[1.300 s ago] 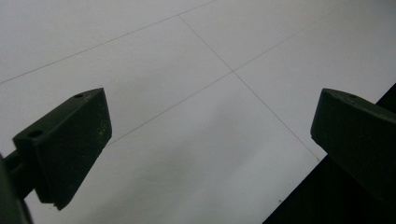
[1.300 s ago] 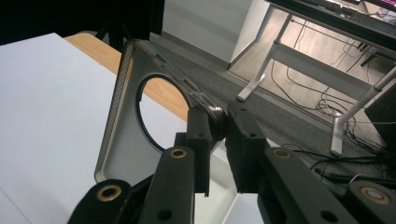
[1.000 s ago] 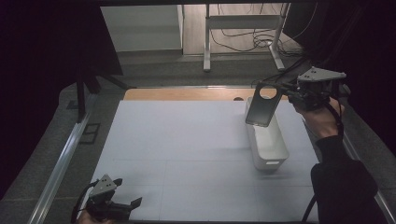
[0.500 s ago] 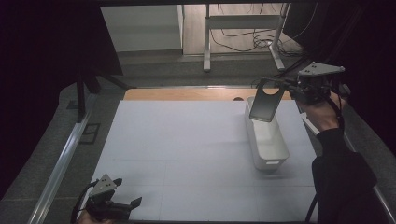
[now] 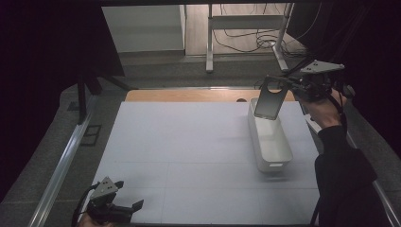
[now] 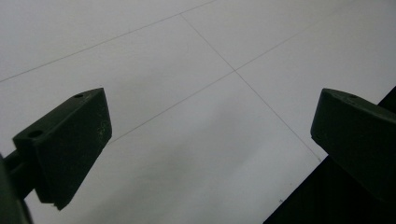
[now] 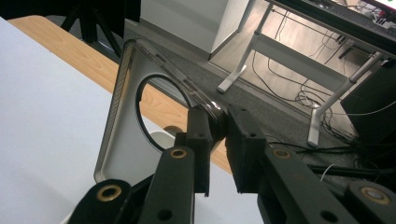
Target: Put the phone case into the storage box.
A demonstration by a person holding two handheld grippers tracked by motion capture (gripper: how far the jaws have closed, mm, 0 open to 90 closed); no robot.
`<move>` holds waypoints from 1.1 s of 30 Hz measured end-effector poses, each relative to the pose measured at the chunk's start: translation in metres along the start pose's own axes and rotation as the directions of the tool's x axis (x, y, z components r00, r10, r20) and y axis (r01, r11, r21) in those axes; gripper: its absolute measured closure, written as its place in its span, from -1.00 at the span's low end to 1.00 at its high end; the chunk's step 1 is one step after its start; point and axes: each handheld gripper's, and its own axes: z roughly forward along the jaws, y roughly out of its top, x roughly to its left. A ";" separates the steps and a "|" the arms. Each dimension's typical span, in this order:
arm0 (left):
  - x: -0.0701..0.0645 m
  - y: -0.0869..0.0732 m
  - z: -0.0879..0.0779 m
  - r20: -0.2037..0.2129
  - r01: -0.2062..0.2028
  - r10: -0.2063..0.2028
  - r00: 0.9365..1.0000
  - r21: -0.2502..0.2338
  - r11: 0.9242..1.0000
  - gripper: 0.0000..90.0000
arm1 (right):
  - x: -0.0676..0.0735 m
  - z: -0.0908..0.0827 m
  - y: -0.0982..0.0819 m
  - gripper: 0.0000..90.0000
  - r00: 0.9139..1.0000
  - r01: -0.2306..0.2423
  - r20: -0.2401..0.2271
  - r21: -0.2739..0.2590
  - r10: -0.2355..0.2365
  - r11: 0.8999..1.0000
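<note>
The right gripper has its fingers clamped on the edge of a clear phone case, holding it in the air above the far end of a white bin that lies lengthwise toward the person on the white worktop. The case hangs near upright, its long axis close to vertical, with the round camera cutout at the top and its lower end dipping toward the bin. The left gripper rests low at the near left corner of the worktop, its fingers spread wide with nothing between them.
</note>
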 end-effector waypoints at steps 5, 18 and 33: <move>0.000 0.000 0.000 0.000 0.000 0.000 1.000 0.001 1.000 -1.00 | -0.004 0.005 0.000 0.77 1.000 -0.001 0.006 0.002 0.001 1.000; 0.000 0.000 0.000 0.001 0.002 -0.002 1.000 0.001 1.000 -1.00 | -0.006 0.026 -0.003 0.77 1.000 0.025 0.006 0.027 -0.025 0.999; 0.000 0.000 -0.001 -0.002 0.005 -0.005 1.000 0.001 1.000 -1.00 | -0.009 0.048 -0.009 0.77 0.999 0.044 0.010 0.039 -0.045 0.998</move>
